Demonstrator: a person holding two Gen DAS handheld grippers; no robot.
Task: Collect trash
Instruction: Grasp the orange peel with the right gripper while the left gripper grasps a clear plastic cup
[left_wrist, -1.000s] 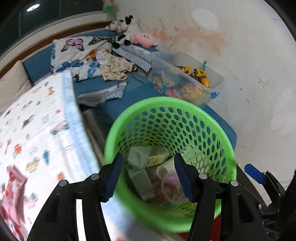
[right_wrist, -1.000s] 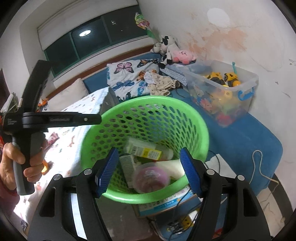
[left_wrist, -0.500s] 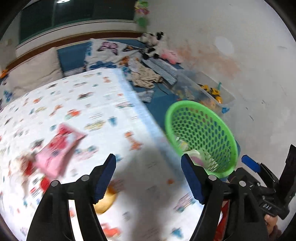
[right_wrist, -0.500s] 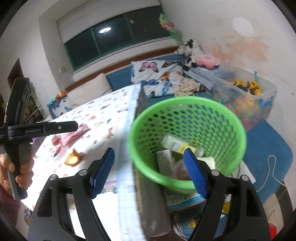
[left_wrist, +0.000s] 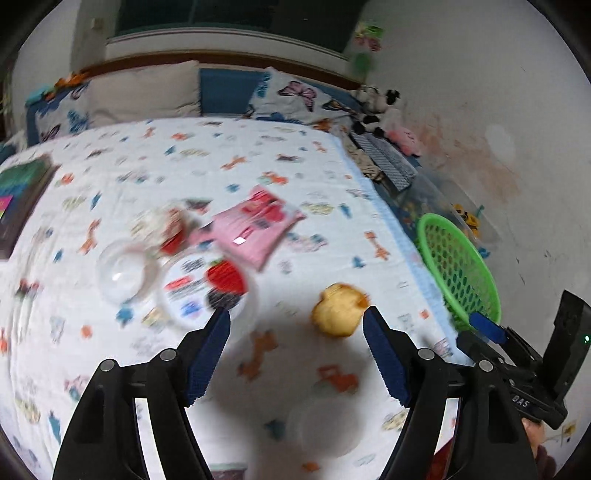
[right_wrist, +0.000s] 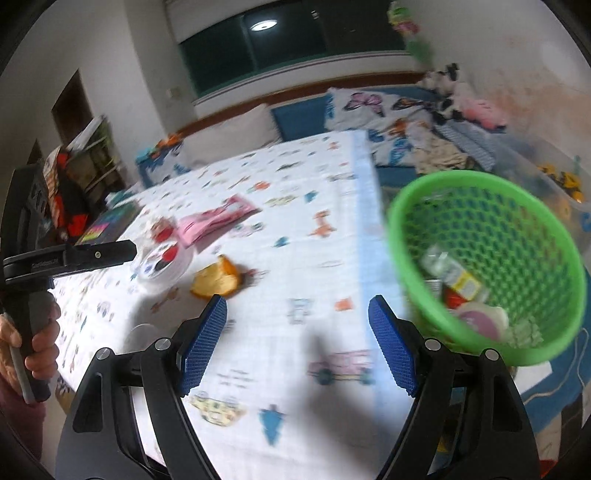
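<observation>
My left gripper (left_wrist: 295, 325) hovers over the patterned cloth of the table (left_wrist: 221, 166); its jaws are opening with nothing between them. An orange-yellow peel (left_wrist: 338, 308) lies just ahead of its right finger. Beyond lie a white printed tub (left_wrist: 207, 284), a clear lid (left_wrist: 125, 273) and a pink packet (left_wrist: 255, 225). My right gripper (right_wrist: 297, 314) is open and empty above the table's near right part. The green basket (right_wrist: 491, 258) stands off the table's right edge, with trash inside. The peel (right_wrist: 218, 280) sits ahead of the right gripper's left finger.
A dark book (left_wrist: 22, 199) lies at the table's far left. Behind the table are pillows, plush toys (left_wrist: 380, 107) and a clear toy box (left_wrist: 469, 218). A hand (right_wrist: 40, 339) holds the left gripper's handle. A blurred clear round thing (left_wrist: 325, 424) lies near the table's front.
Both grippers swung left from over the basket to over the table. The left jaws widened and are empty. The basket now sits at the right of both views.
</observation>
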